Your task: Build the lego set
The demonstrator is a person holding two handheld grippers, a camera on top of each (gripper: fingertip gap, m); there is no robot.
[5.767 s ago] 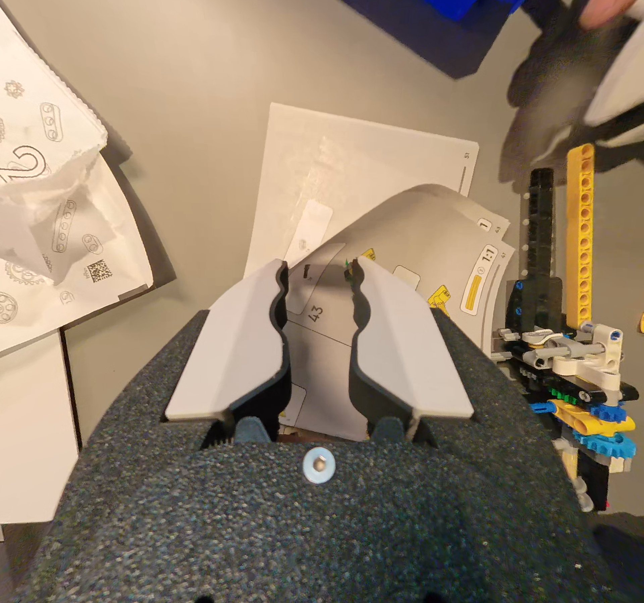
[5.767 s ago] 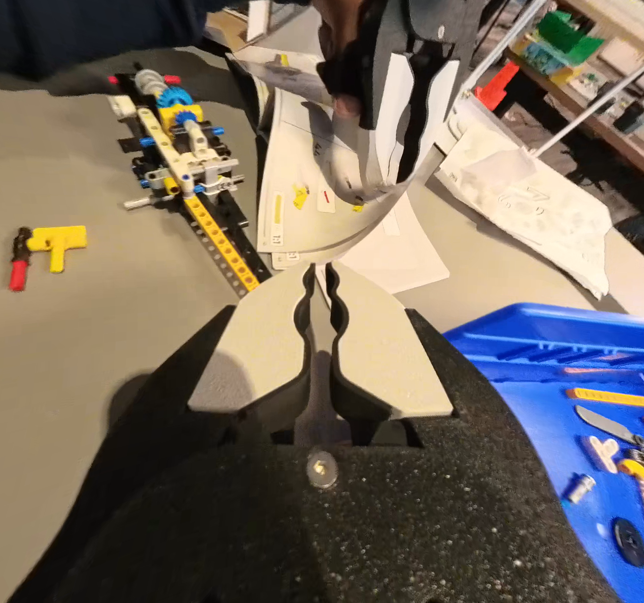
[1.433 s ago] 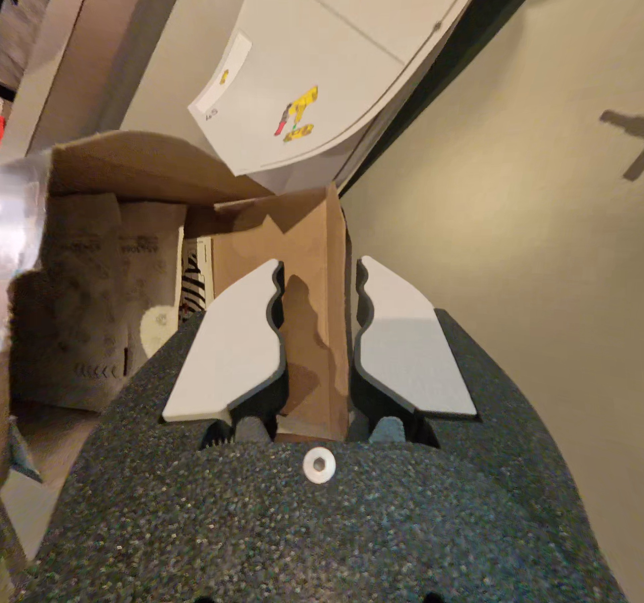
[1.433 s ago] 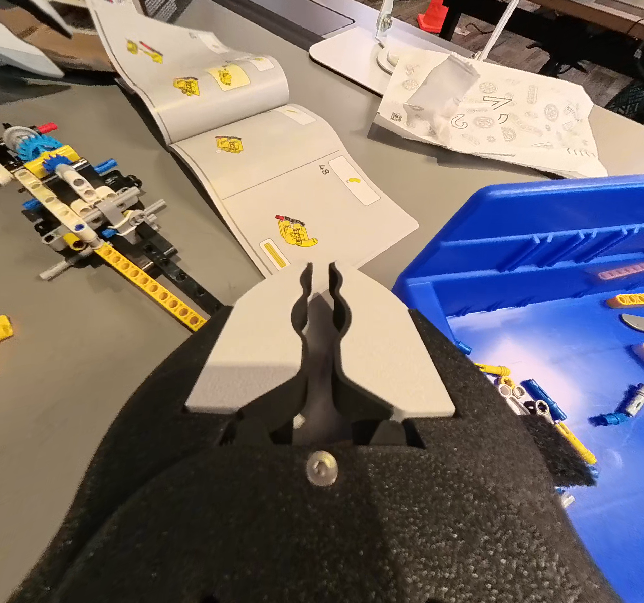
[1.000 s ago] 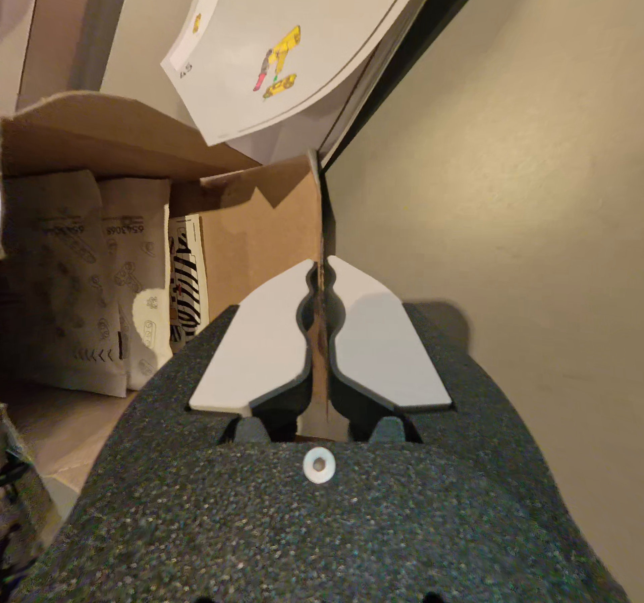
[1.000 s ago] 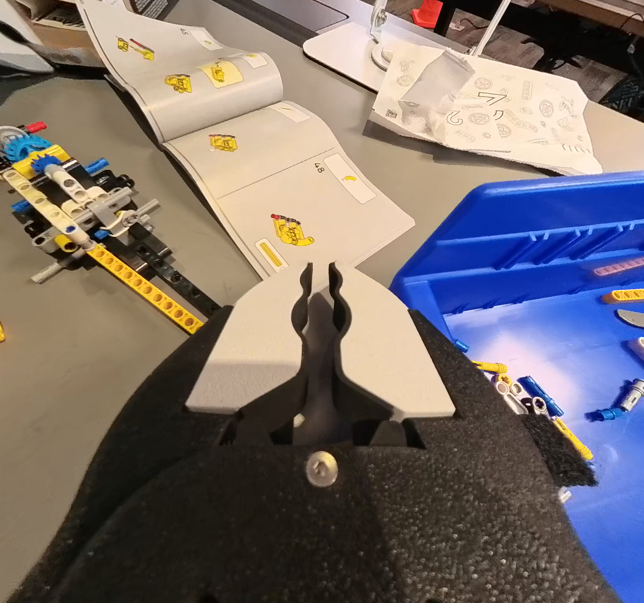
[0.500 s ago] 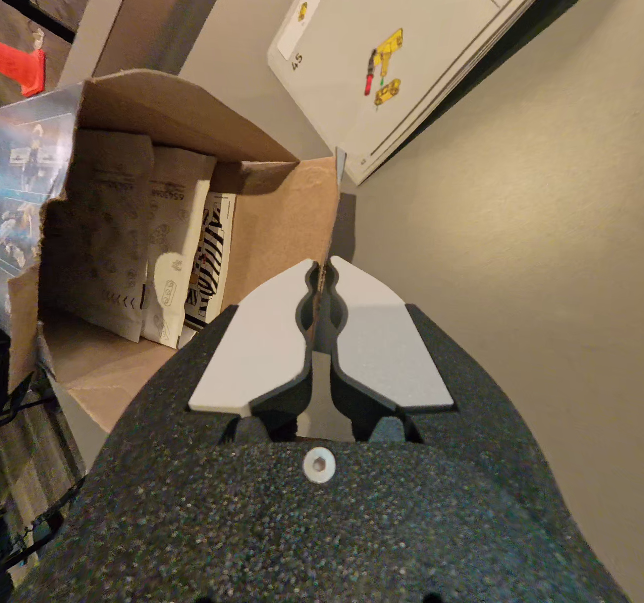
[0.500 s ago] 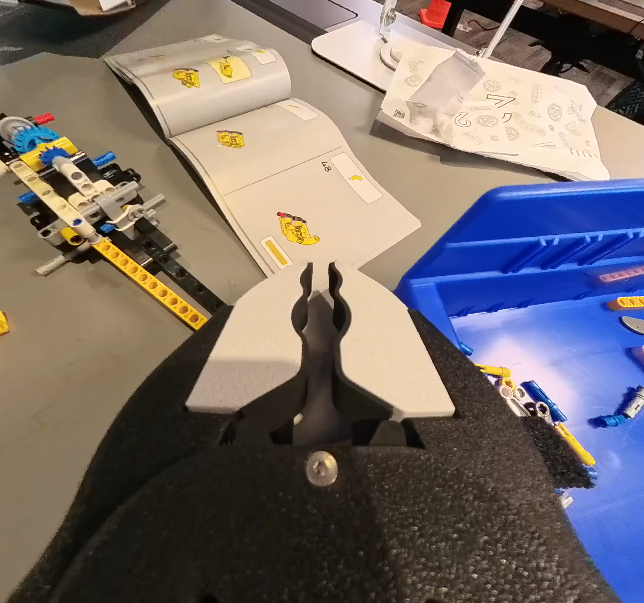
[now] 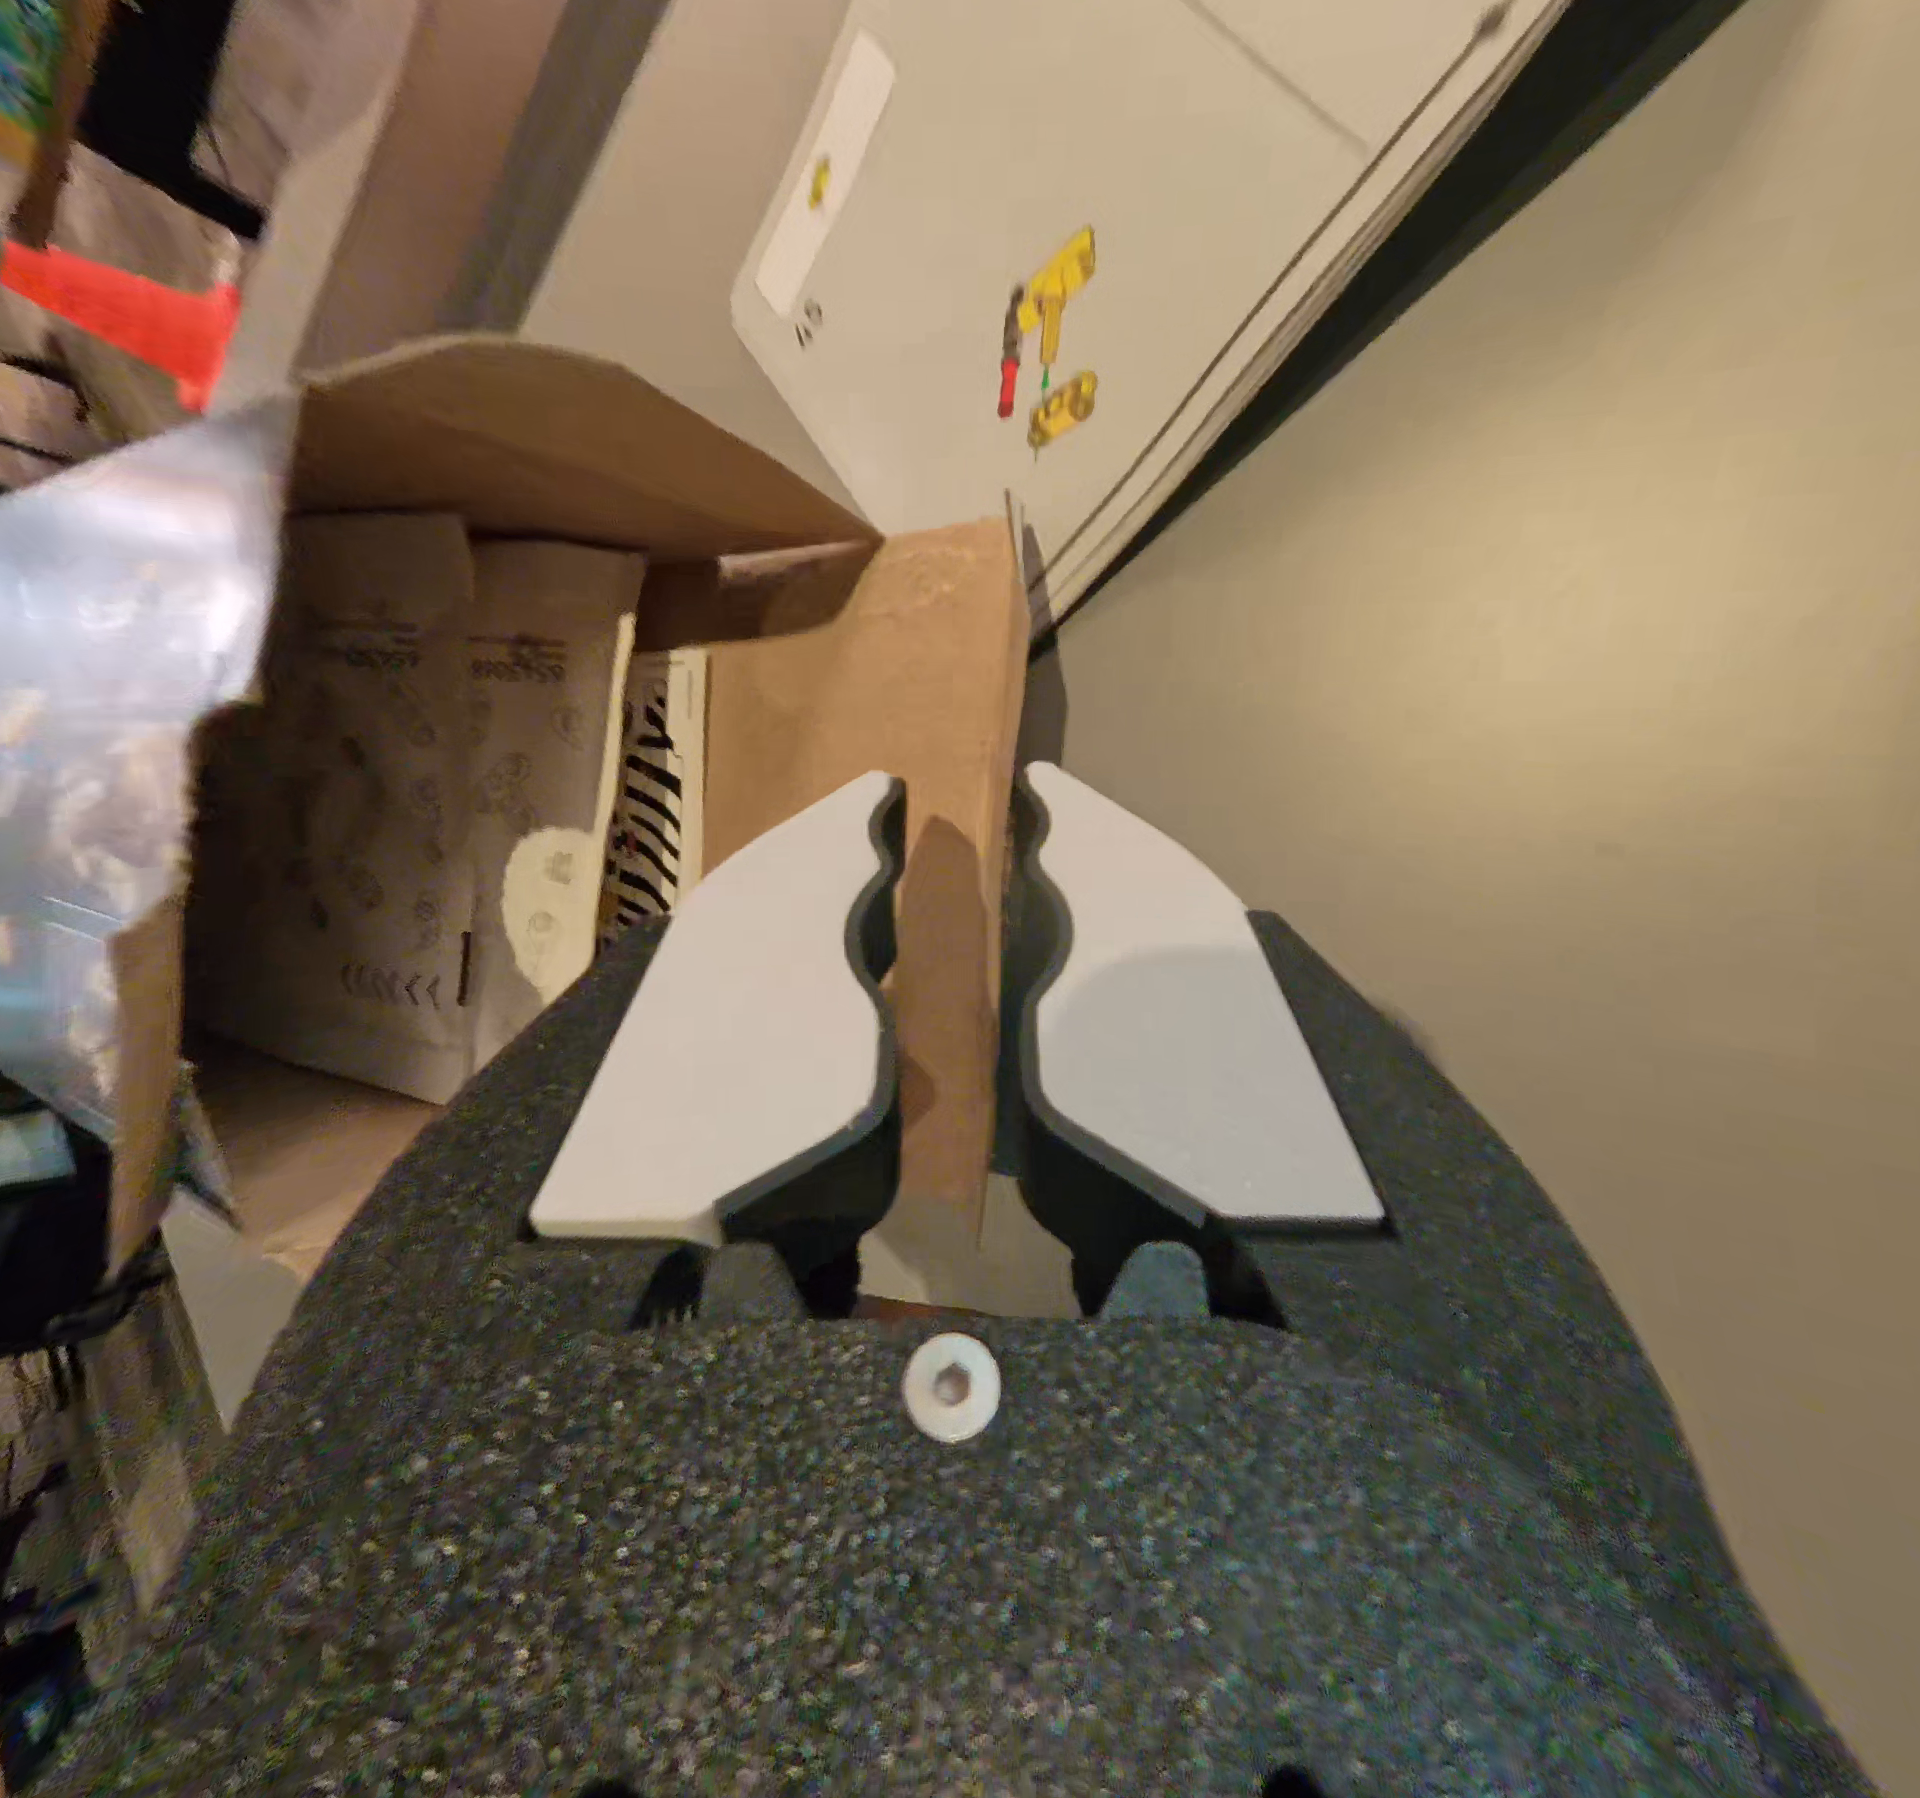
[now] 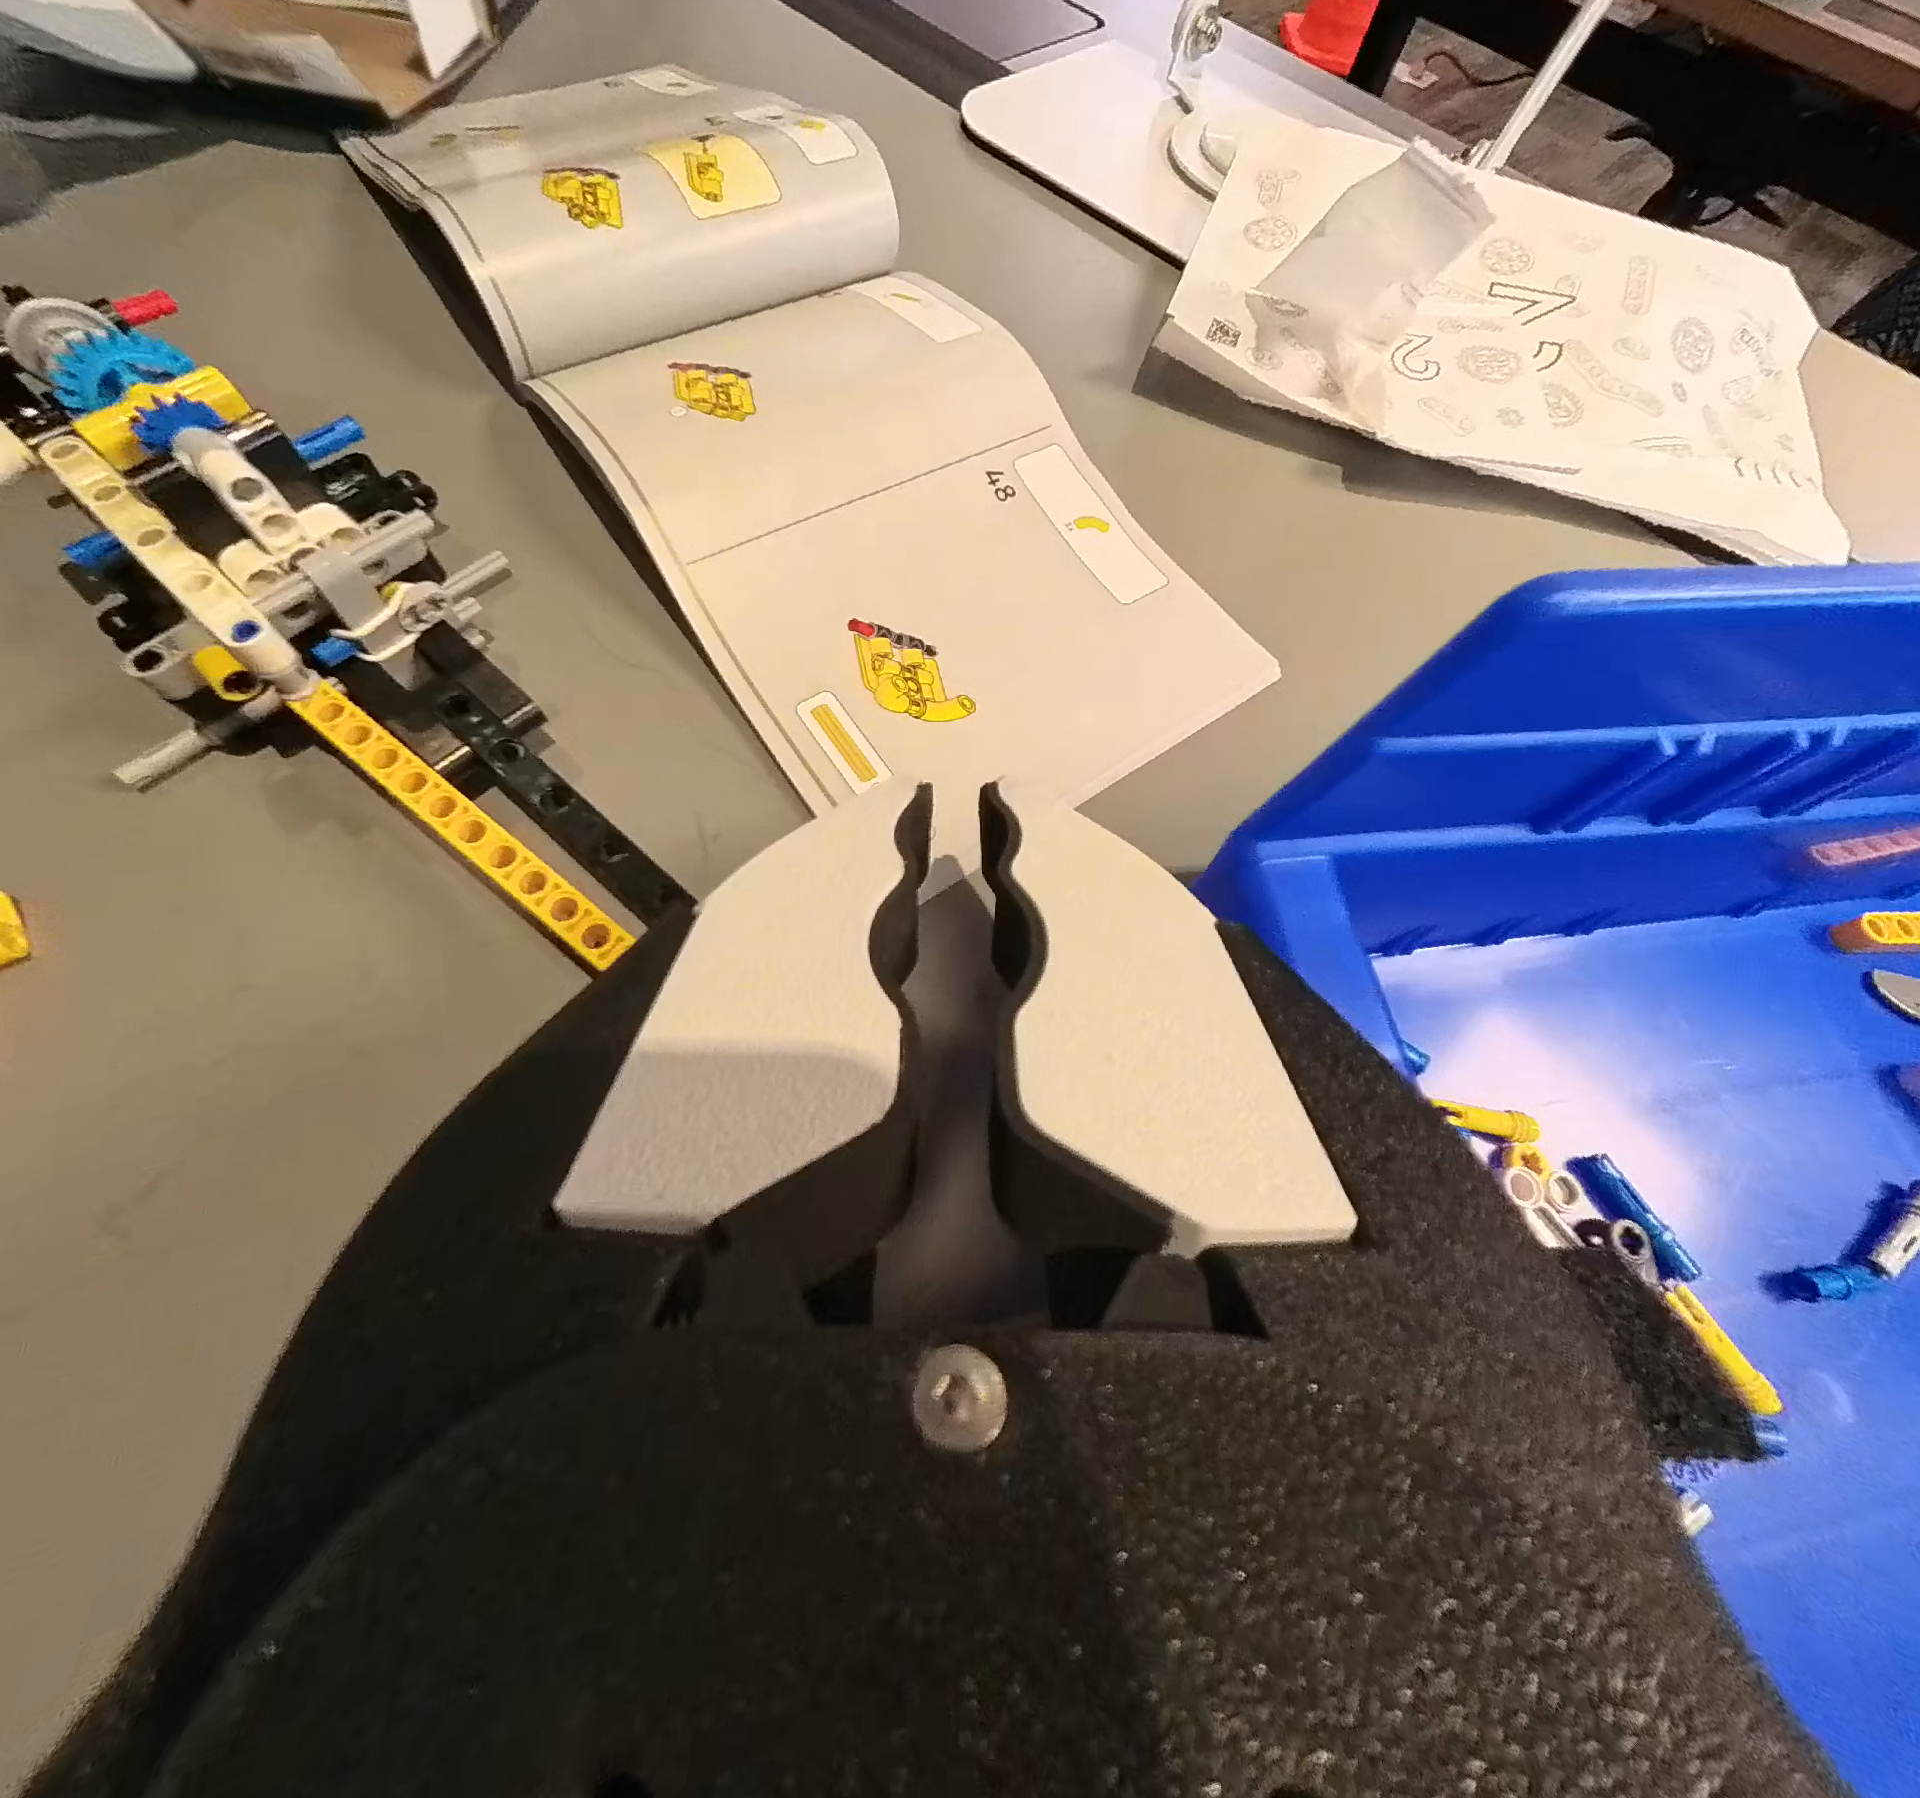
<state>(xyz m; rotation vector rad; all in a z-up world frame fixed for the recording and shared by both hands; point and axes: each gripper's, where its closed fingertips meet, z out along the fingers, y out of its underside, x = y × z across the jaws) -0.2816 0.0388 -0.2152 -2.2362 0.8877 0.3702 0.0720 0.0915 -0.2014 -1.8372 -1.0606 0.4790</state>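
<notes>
The part-built Lego model (image 10: 260, 553), with blue gears and a long yellow beam (image 10: 457, 813), lies on the grey table at the left of the right wrist view. The open instruction booklet (image 10: 883, 522) lies beside it and also shows in the left wrist view (image 9: 1039, 190). My left gripper (image 9: 961, 777) is at the open cardboard box (image 9: 582, 439). Its jaws stand apart with the box's brown side flap (image 9: 935, 668) between them. My right gripper (image 10: 956, 790) is shut and empty, above the booklet's near corner.
A blue bin (image 10: 1610, 813) with several loose Lego parts (image 10: 1621, 1218) is at the right. A torn white paper bag (image 10: 1507, 346) and a lamp base (image 10: 1091, 117) lie beyond the booklet. Paper bags (image 9: 416, 813) stand inside the box. A small yellow piece (image 10: 5, 927) is at the left edge. The gap from one gripper's tips to the other's is roughly 35 cm.
My left gripper was shut on the edge of the box flap and has now opened, with the flap still between the jaws. The right gripper has hardly moved.
</notes>
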